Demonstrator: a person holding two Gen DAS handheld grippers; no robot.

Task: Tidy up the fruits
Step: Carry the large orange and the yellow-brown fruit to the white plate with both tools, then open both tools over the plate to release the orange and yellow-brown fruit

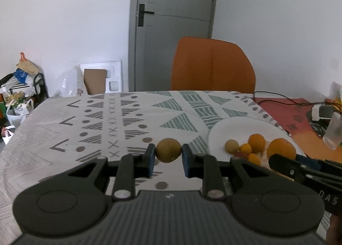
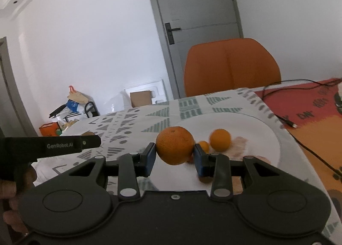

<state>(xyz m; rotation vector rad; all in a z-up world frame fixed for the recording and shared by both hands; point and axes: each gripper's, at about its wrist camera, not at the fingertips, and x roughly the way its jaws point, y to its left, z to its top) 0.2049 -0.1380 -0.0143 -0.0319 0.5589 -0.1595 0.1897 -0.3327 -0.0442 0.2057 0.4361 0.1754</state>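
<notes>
The left gripper (image 1: pixel 168 155) has its blue-padded fingers (image 1: pixel 151 159) clenched on a small round brownish-yellow fruit (image 1: pixel 168 150), held clear above the bench (image 1: pixel 53 129) with its patterned white cloth. The right gripper (image 2: pixel 173 156) likewise grasps a large round orange (image 2: pixel 175 145), pinched at its widest part just above the near rim of the white round plate (image 2: pixel 252 129).

Both fruits are smooth spheres caught only at two small pad contacts, so a jolt or a slight loosening could let either one squirt out and roll off across the cloth toward the bench edge.

Farther along the plate lie a medium orange (image 2: pixel 220 140) and a tiny one (image 2: pixel 203 145) close by; setting the large orange down among them could knock them rolling off the shallow rim.

The grippers travel close together, so a sideways clash is another likely cause of a drop.
</notes>
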